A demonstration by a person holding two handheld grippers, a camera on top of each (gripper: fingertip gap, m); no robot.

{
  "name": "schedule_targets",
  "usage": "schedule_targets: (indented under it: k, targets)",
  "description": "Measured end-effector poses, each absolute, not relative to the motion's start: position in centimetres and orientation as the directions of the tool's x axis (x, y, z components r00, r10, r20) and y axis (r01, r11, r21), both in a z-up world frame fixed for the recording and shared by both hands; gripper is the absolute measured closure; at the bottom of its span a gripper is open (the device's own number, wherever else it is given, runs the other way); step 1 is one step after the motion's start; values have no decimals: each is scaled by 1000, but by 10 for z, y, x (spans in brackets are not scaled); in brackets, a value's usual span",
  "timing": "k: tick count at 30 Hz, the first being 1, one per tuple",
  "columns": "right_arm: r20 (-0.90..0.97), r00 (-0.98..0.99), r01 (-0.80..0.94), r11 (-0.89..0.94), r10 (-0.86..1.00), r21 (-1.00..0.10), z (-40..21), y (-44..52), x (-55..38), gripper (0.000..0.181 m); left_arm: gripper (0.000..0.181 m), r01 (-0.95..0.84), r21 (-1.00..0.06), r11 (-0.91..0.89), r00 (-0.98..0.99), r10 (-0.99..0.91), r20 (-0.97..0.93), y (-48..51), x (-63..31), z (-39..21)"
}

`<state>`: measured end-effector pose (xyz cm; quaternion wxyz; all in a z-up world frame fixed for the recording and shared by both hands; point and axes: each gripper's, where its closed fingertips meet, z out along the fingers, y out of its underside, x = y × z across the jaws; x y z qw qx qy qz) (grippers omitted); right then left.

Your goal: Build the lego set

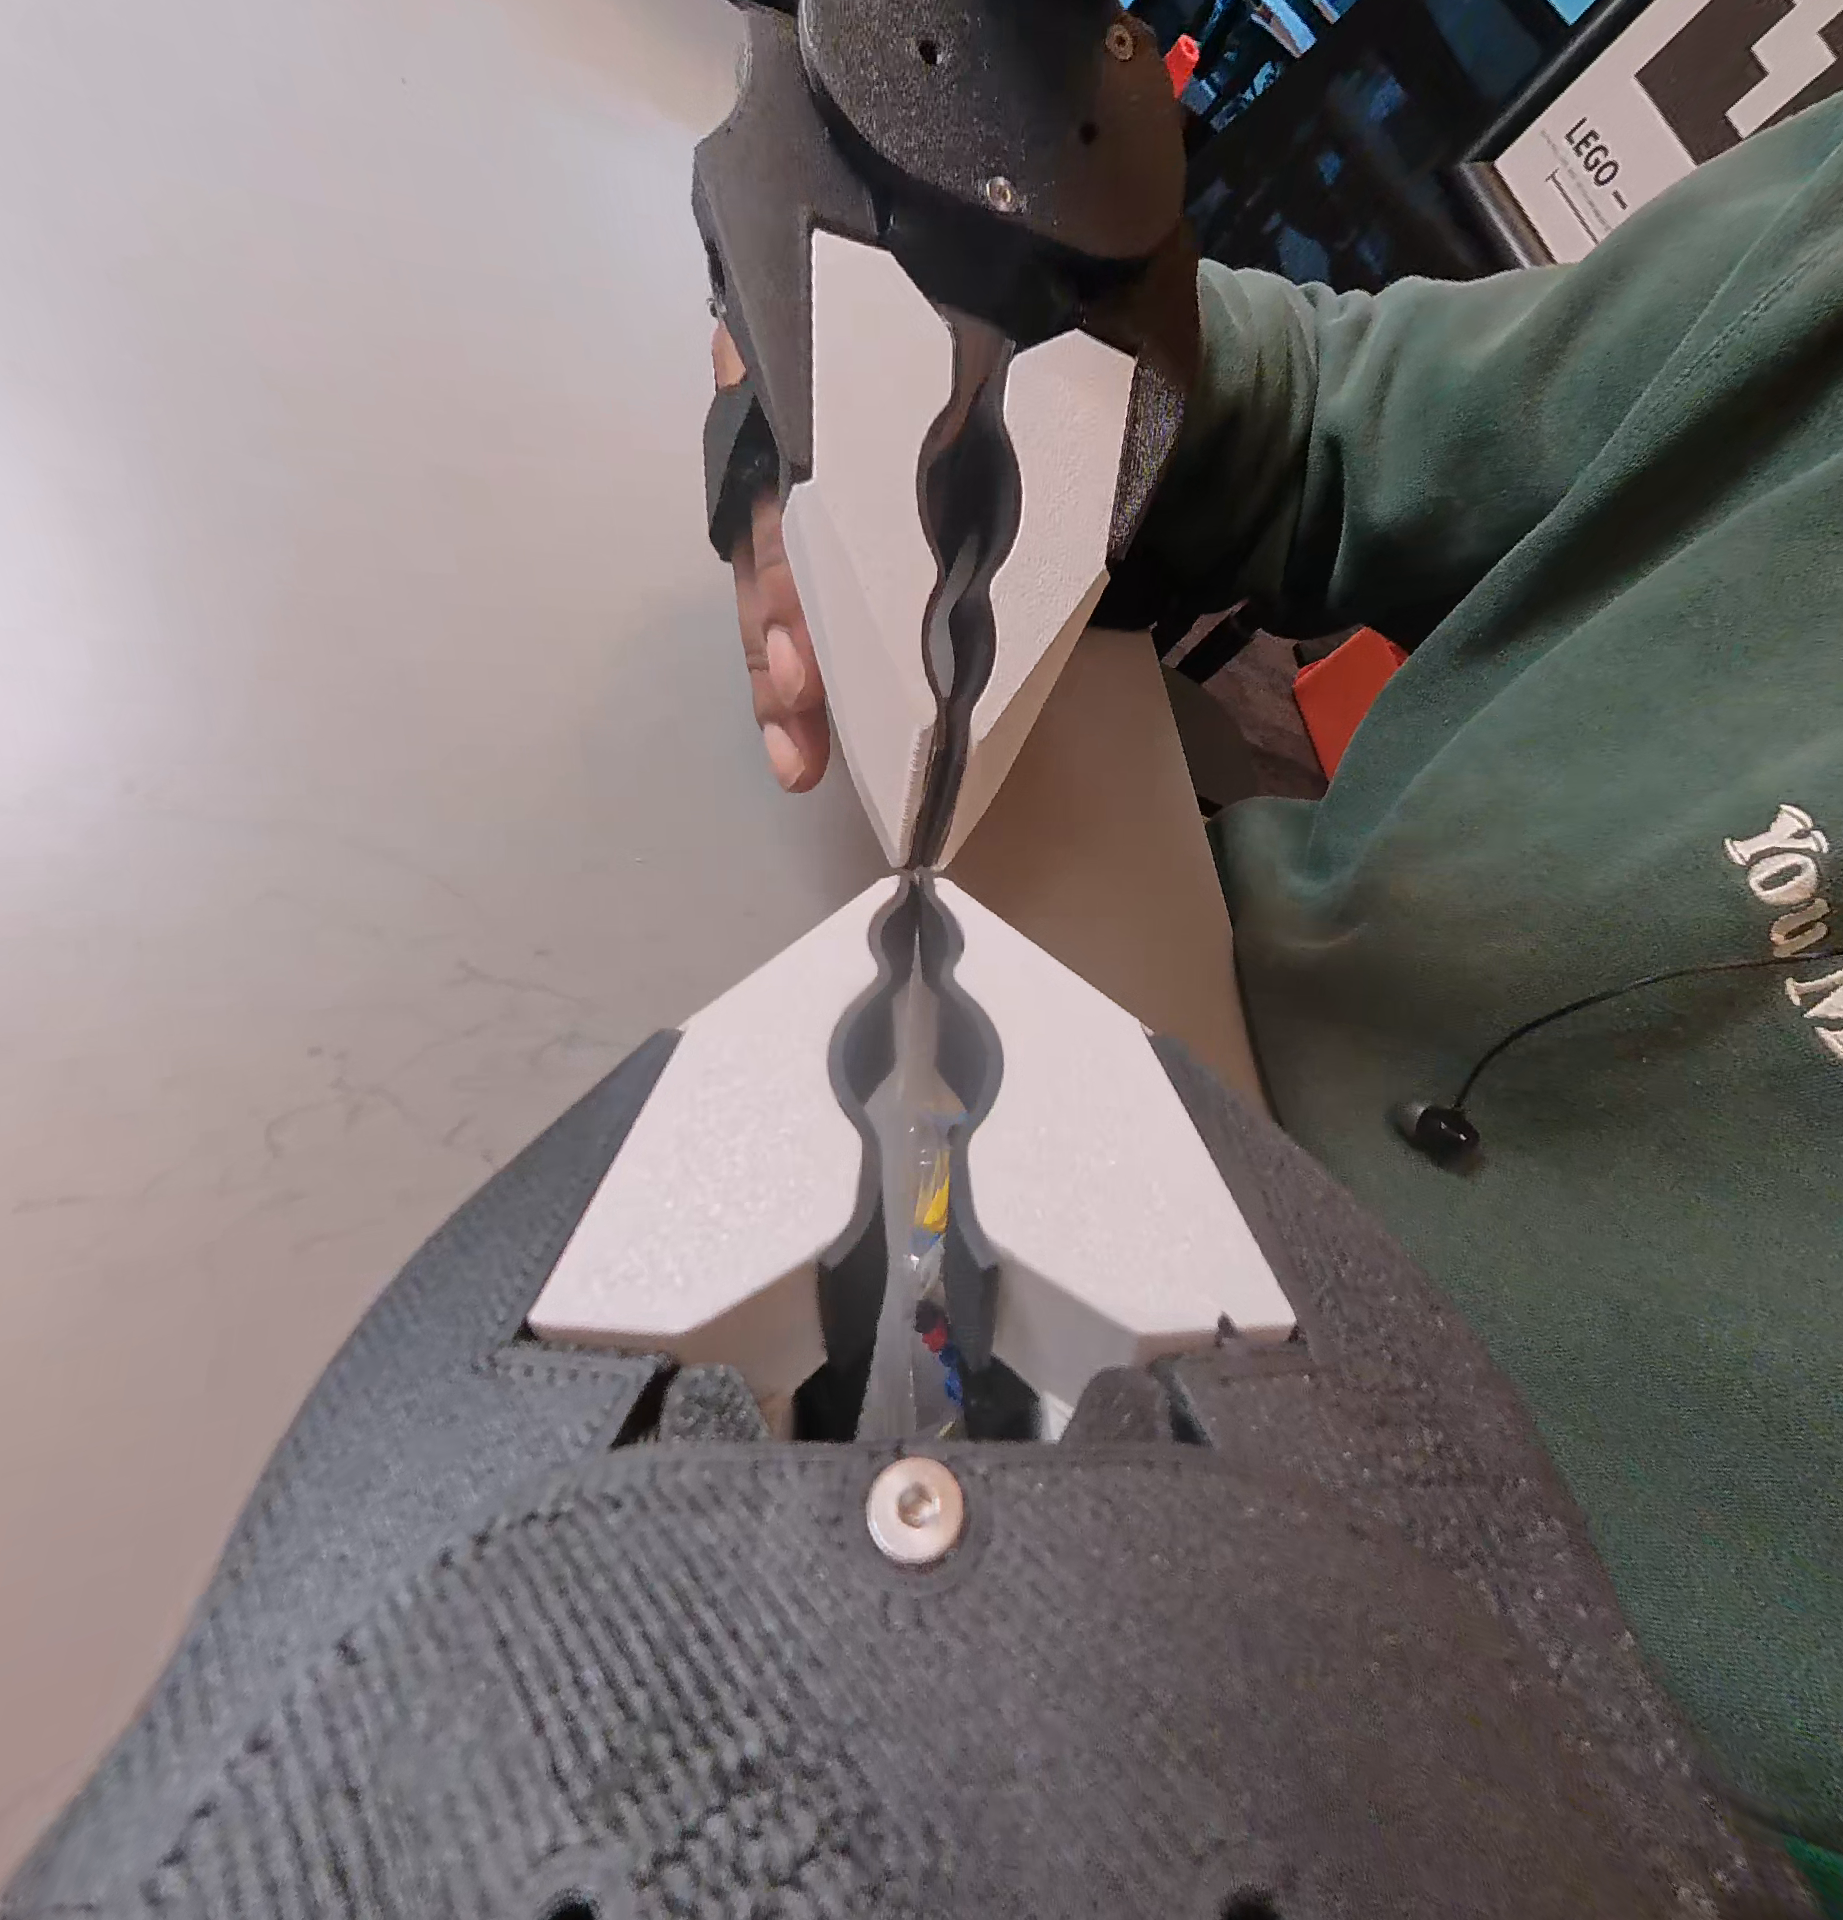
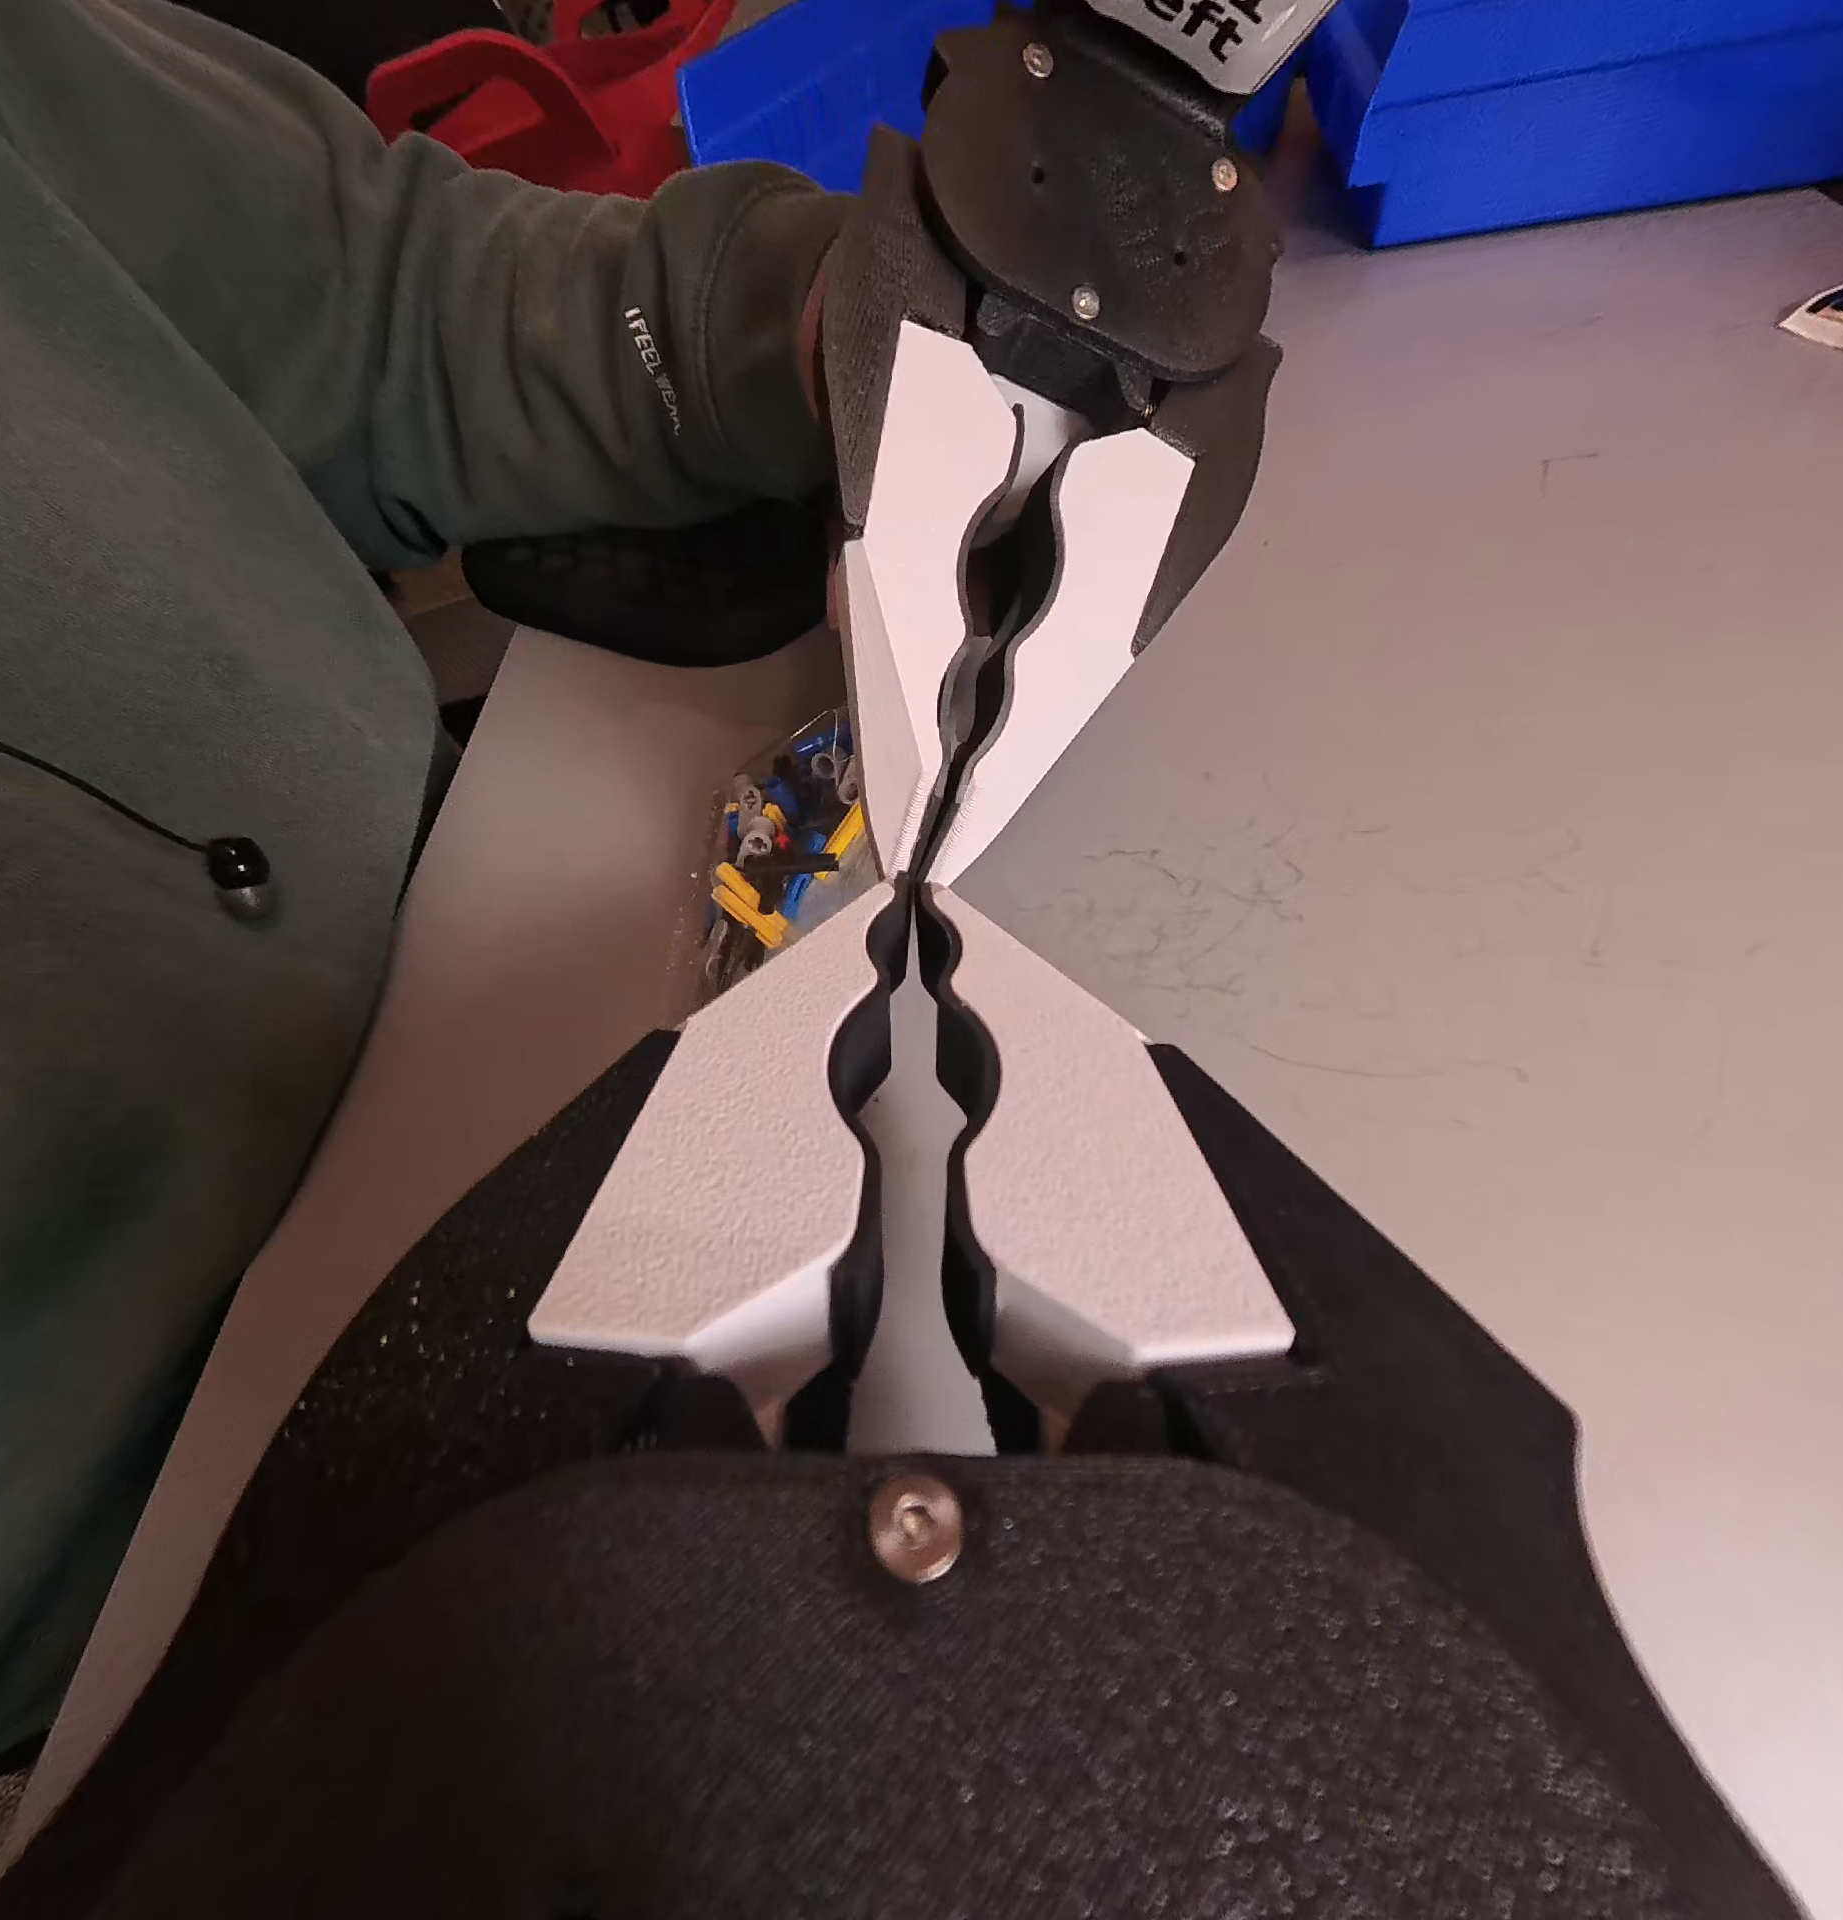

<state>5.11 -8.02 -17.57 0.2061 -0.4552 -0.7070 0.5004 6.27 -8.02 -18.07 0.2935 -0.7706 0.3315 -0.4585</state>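
Left tongs [image 1: 917,883] and right tongs [image 2: 917,883] both pinch one clear bag [image 2: 782,831] of mixed bricks, tip to tip above desk [image 2: 1416,831].

A workshop or maker lab is showing here: a scuffed pale grey counter [image 2: 1468,831] is carrying blue plastic storage bins [image 2: 1582,114] along its far edge, with a red bin [image 2: 522,104] sitting beyond the counter's near-left corner (dark shelving crowded with small parts [image 1: 1343,135] is standing past the counter too).
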Motion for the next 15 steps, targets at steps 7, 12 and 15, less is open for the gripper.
schedule_targets:
  k: [7,12,15]
  targets:
    - [-166,-508,449,95,845,-889,-179,-81,53,180,181,-244,-756,-607,359,-781,511,-80,63,-181]
    - [-176,-510,459,93,842,-884,-180,-82,54,181,181,-247,-758,-604,357,-784,508,-81,63,-182]
    - [-174,-503,451,85,847,-888,-179,-80,53,181,181,-231,-765,-602,363,-782,506,-79,62,-180]
